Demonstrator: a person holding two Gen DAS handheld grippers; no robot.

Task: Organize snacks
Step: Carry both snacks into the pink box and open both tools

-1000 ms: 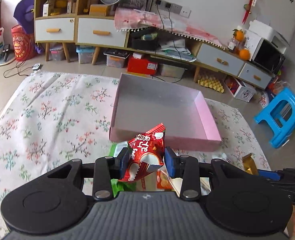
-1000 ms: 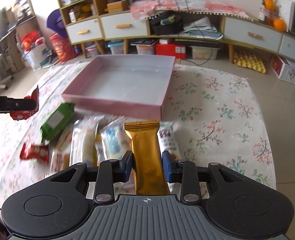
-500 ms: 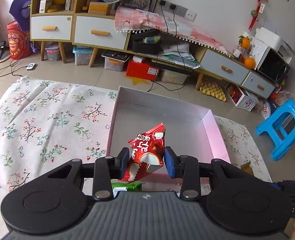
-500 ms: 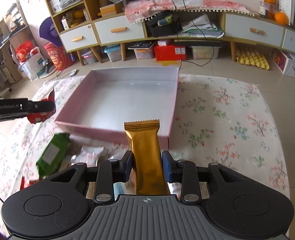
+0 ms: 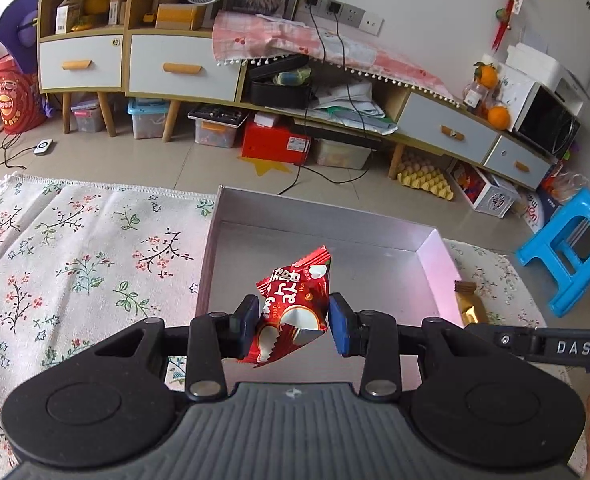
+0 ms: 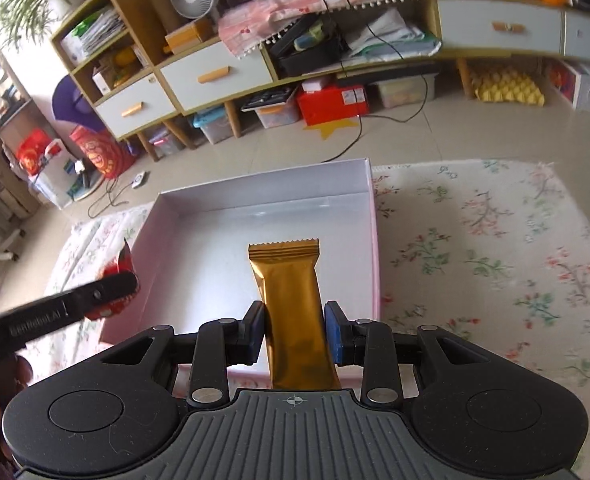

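Snacks hang over the pink box (image 5: pixel 435 264), which sits on a floral cloth (image 5: pixel 75 264): the left claw (image 5: pixel 293 322) grips a red packet (image 5: pixel 291 304), and the right claw (image 6: pixel 295 332) grips a gold bar (image 6: pixel 291 292), both above its bare floor.

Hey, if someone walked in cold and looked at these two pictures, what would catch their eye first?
Most likely the two snacks held up front: a crinkled red packet clamped in the left tongs, and a long gold bar wrapper upright in the right tongs. Behind both, on the floral cloth, sits a wide shallow pink box with nothing in it, and both snacks hang over it.
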